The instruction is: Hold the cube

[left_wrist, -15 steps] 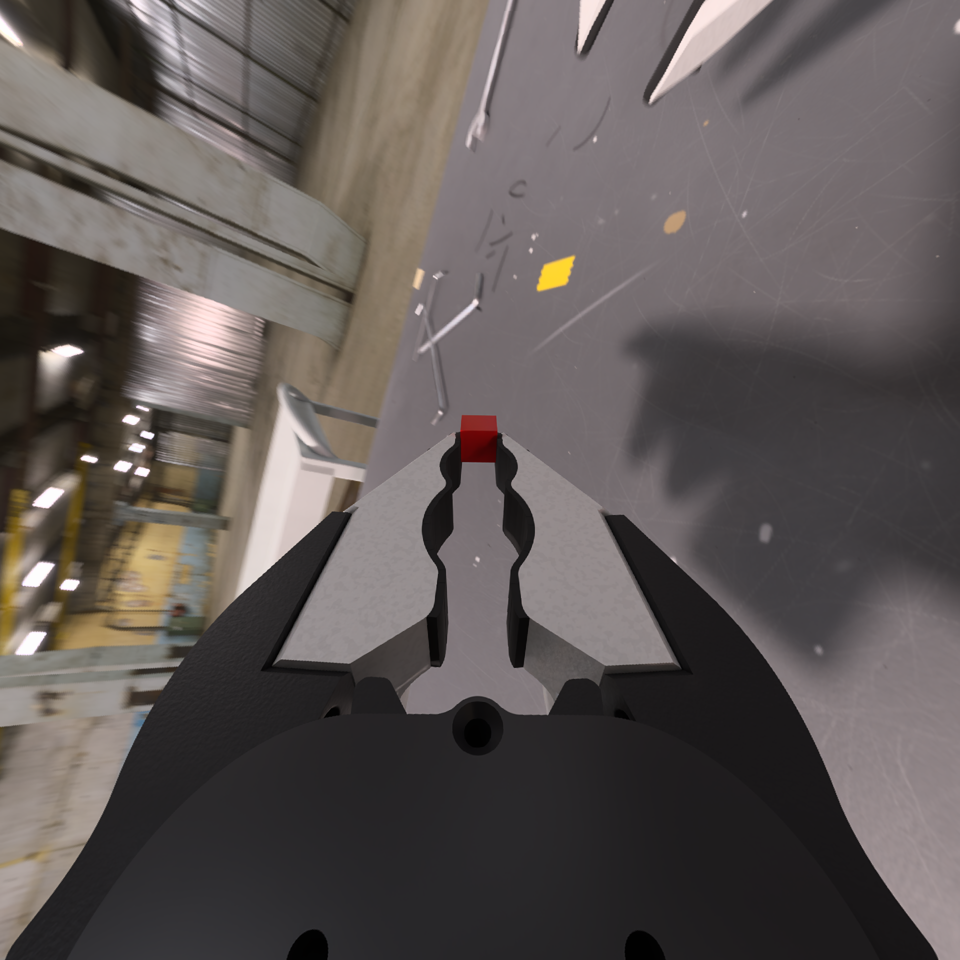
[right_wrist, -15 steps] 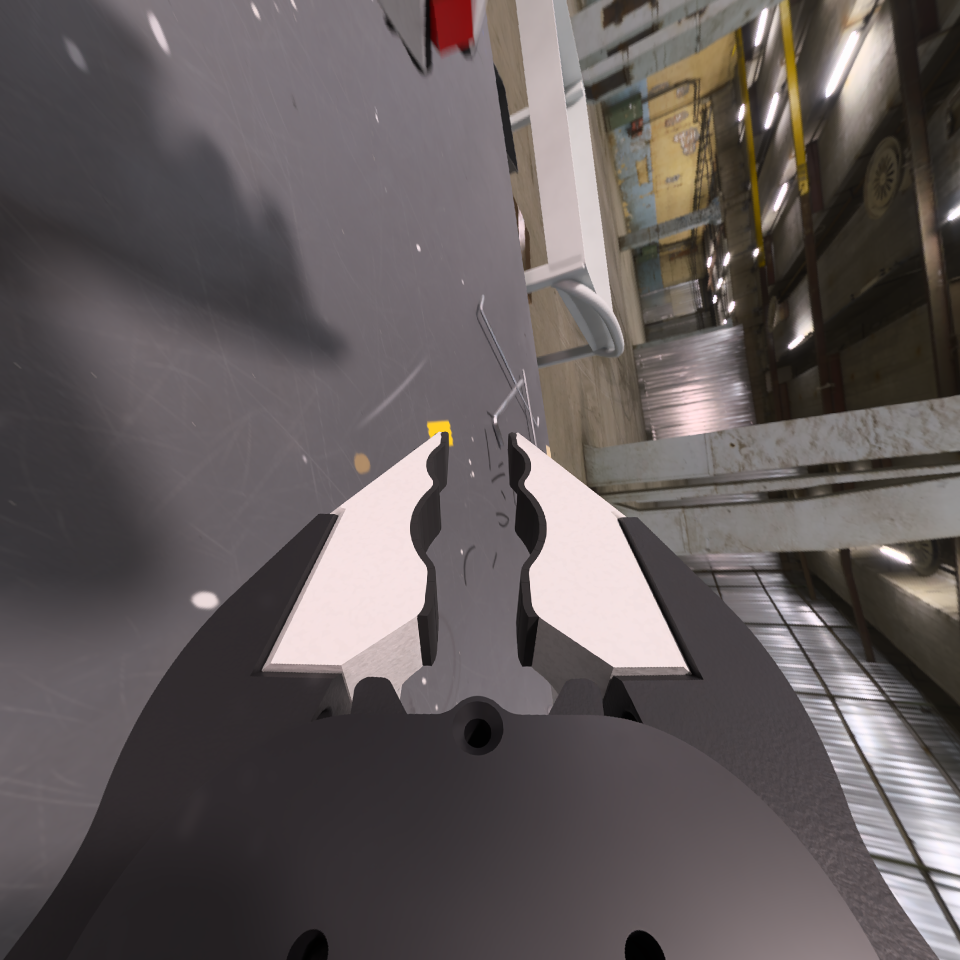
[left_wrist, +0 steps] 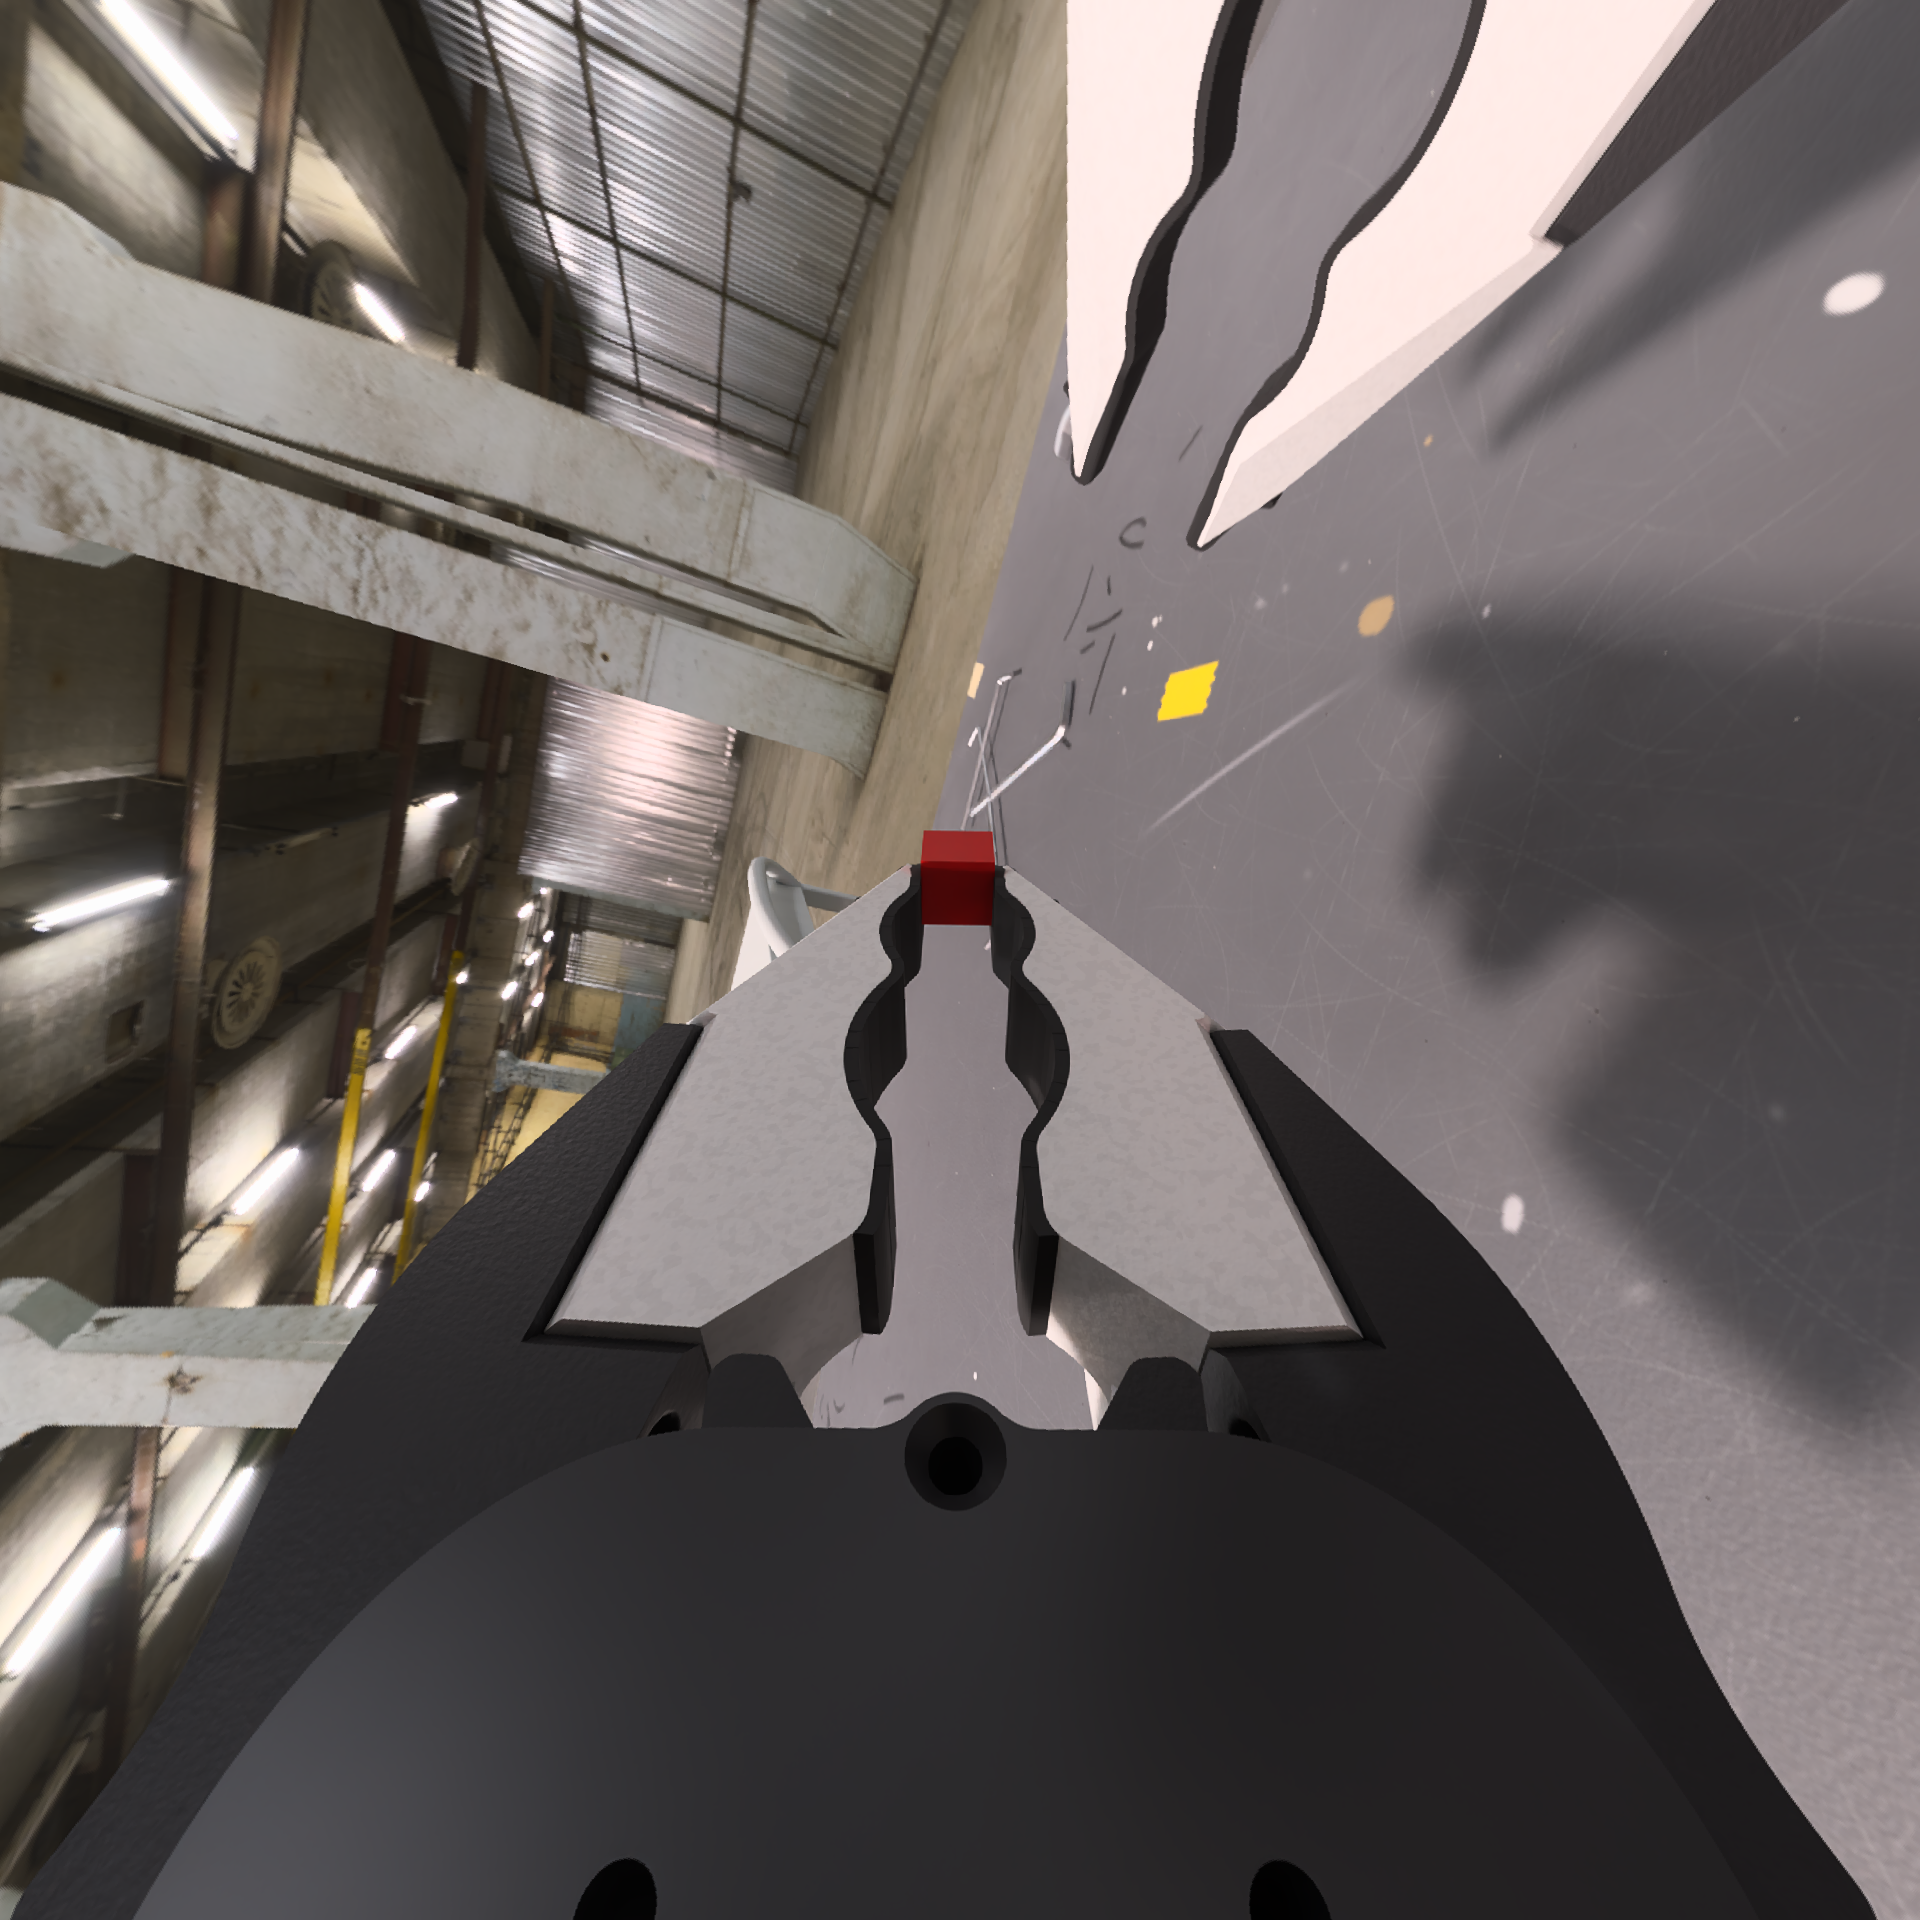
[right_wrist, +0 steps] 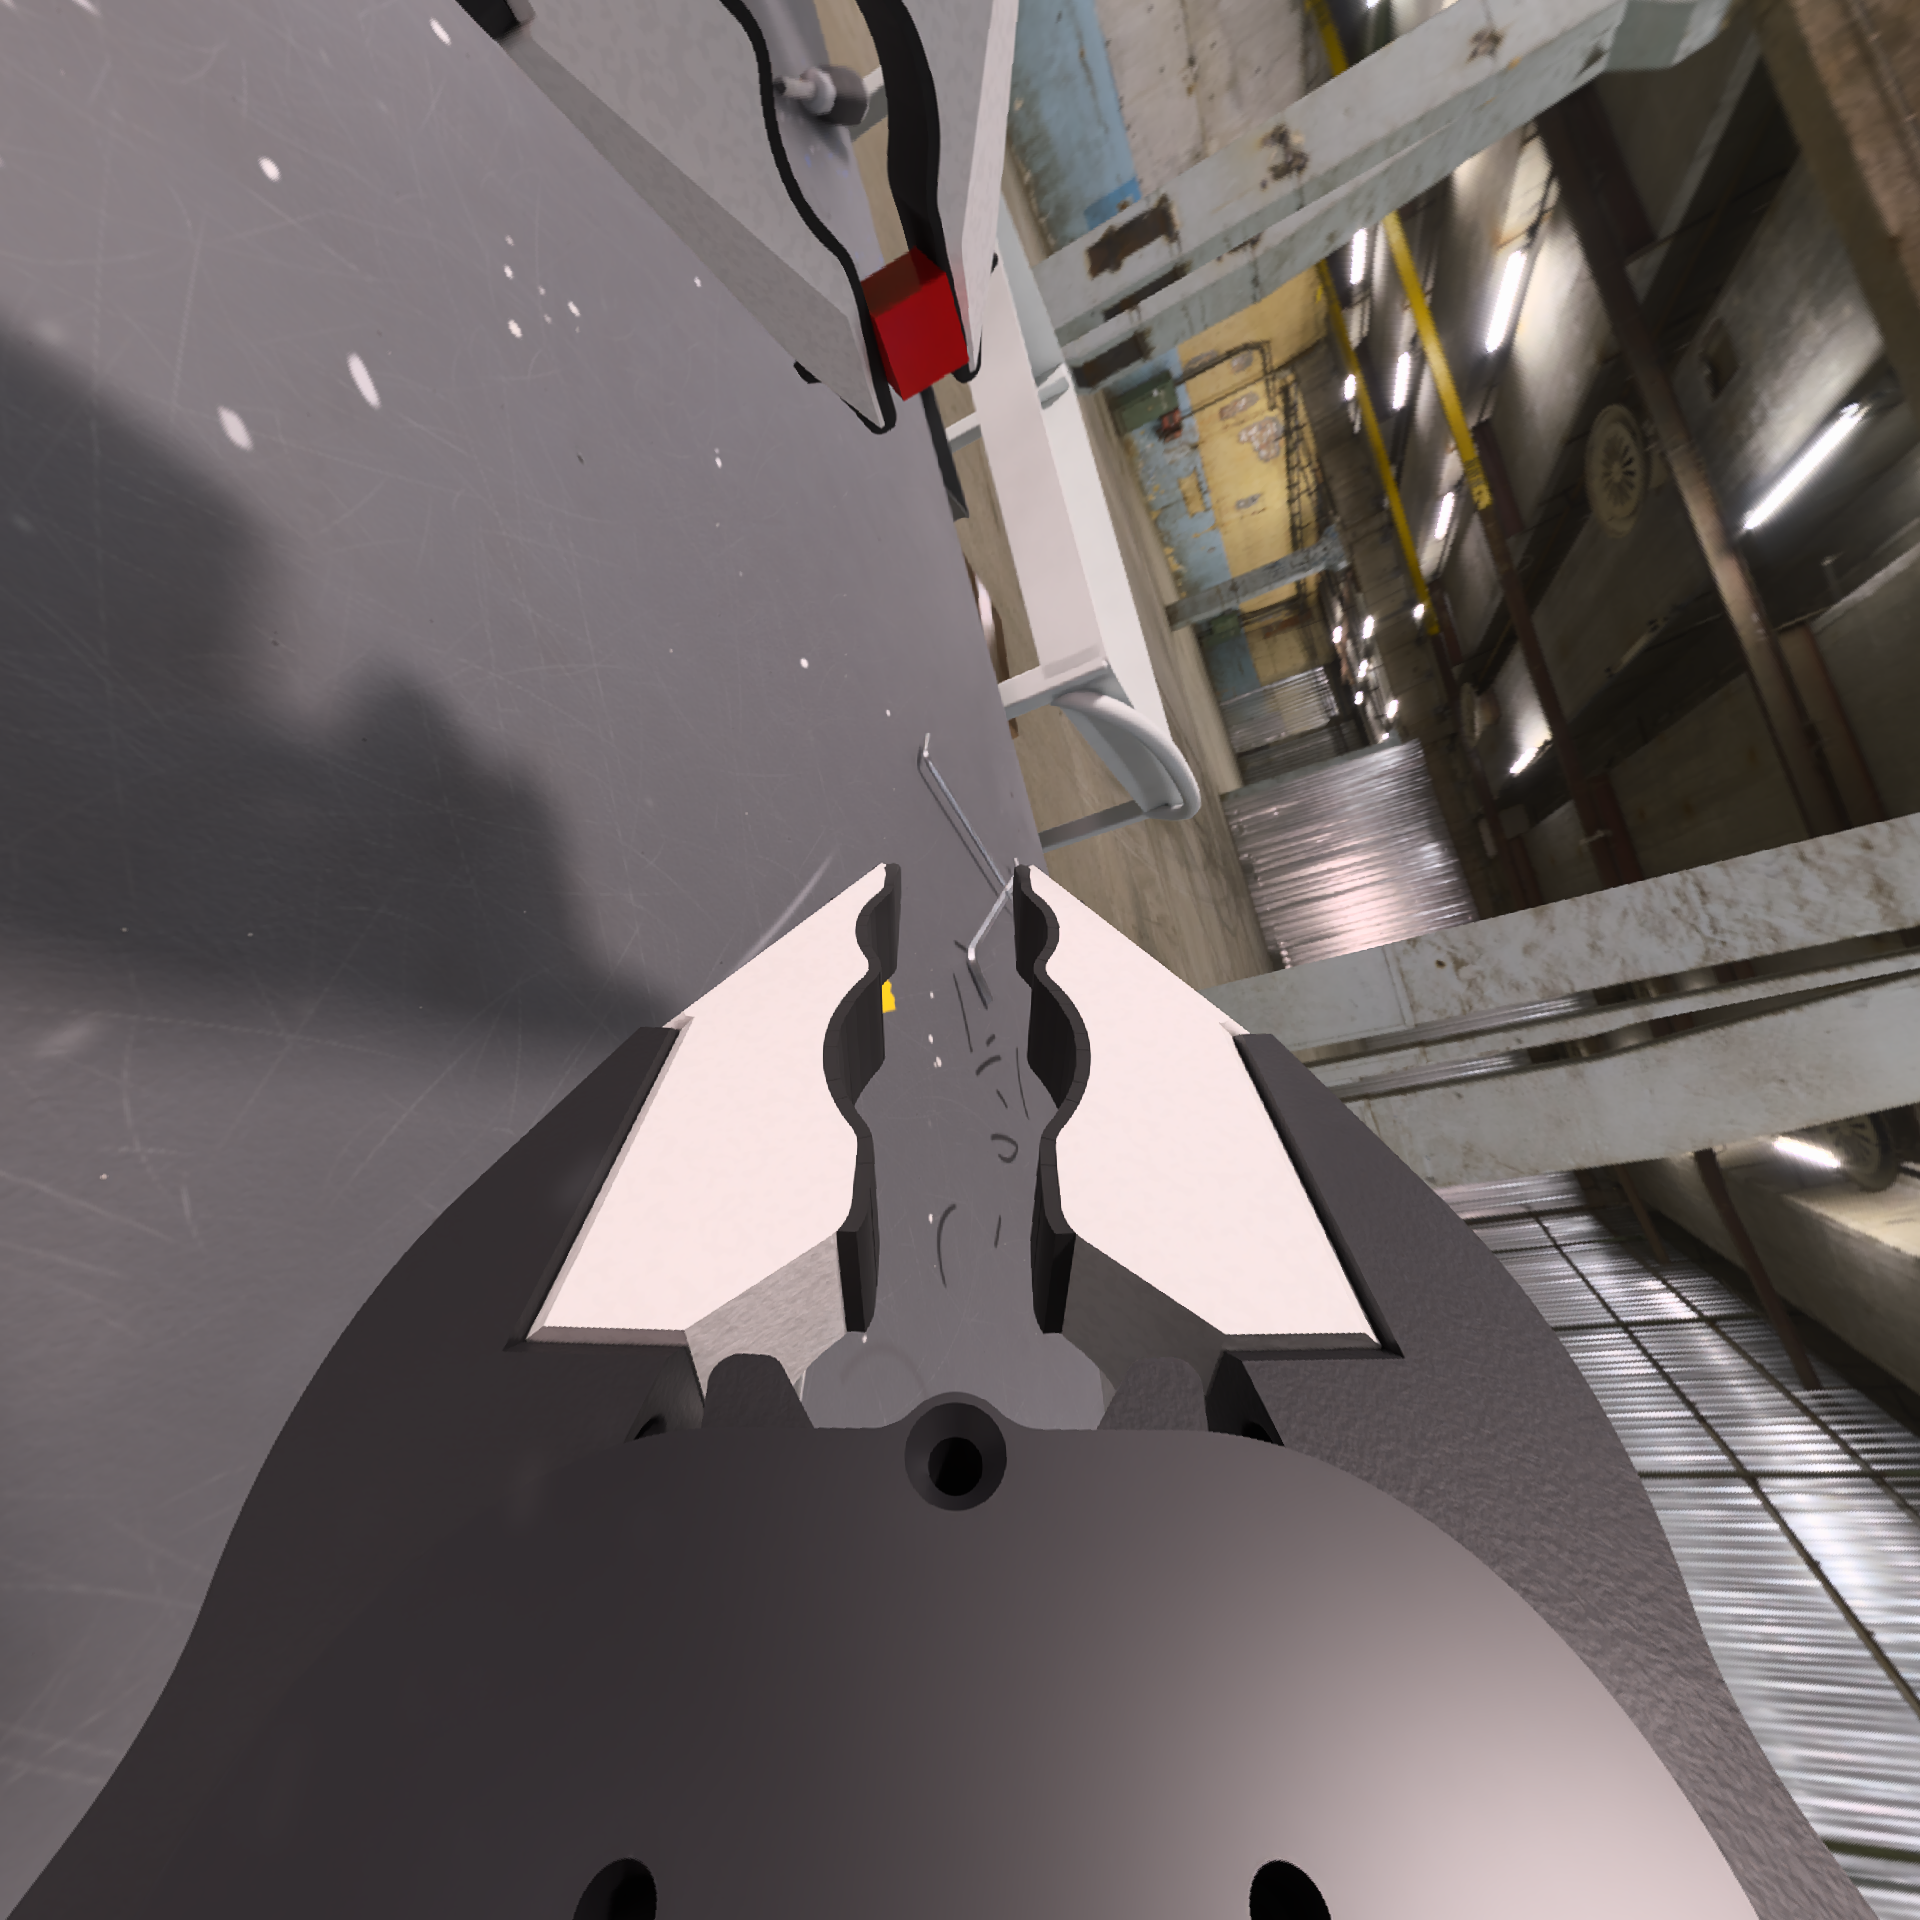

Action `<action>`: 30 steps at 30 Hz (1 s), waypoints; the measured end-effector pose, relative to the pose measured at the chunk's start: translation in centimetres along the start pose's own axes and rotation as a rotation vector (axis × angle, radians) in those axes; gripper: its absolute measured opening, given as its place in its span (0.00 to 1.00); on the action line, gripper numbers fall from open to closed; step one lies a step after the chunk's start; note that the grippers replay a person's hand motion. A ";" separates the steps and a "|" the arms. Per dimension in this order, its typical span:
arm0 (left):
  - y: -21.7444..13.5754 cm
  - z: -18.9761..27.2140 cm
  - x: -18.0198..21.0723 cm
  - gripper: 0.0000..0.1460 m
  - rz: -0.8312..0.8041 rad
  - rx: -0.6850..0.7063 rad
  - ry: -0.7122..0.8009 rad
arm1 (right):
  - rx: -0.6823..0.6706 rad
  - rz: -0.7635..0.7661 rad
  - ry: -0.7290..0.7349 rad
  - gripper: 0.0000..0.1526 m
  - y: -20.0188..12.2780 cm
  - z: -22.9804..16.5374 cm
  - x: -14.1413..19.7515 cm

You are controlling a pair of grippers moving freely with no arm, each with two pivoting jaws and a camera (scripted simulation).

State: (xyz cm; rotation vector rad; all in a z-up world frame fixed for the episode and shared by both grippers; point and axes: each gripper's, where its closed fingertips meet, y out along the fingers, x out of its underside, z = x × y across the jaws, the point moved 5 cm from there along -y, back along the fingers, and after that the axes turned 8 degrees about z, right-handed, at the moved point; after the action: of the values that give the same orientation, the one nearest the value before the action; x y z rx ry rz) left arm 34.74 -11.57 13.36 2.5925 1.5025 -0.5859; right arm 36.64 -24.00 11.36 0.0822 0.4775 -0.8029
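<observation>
Left wrist view: the left gripper (left_wrist: 958, 883) pinches the red cube (left_wrist: 957, 879); the right gripper (right_wrist: 956, 883), fingers spread and empty, has drawn nearer, so the hold looks secured.

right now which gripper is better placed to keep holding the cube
Left. The left gripper already has the red cube clamped between its fingertips, while the right gripper is open, empty and off to the side.

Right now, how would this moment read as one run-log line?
left gripper: shut on red cube at fingertips | right gripper: open, empty | cube: off the grey table
</observation>
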 end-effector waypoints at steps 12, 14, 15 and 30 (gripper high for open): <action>-1.2 -0.6 -1.2 0.08 0.125 -0.014 -0.016 | 0.024 0.076 0.056 0.14 -0.3 0.3 0.1; -1.4 -0.6 -1.2 0.08 0.153 -0.009 0.012 | 0.015 0.089 0.059 0.14 -0.5 0.2 0.1; -1.4 -0.6 -1.2 0.08 0.167 -0.013 0.027 | 0.008 0.092 0.060 0.14 -0.5 0.2 0.1; -1.1 0.6 -1.3 0.08 0.299 0.154 -0.158 | -0.011 0.002 -0.063 0.14 -0.6 -0.6 0.5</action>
State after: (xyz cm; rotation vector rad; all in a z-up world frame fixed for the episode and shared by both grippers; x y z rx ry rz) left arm 33.08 -12.20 13.43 2.7338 1.0343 -0.8734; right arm 36.30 -24.56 10.68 0.0472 0.4220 -0.7988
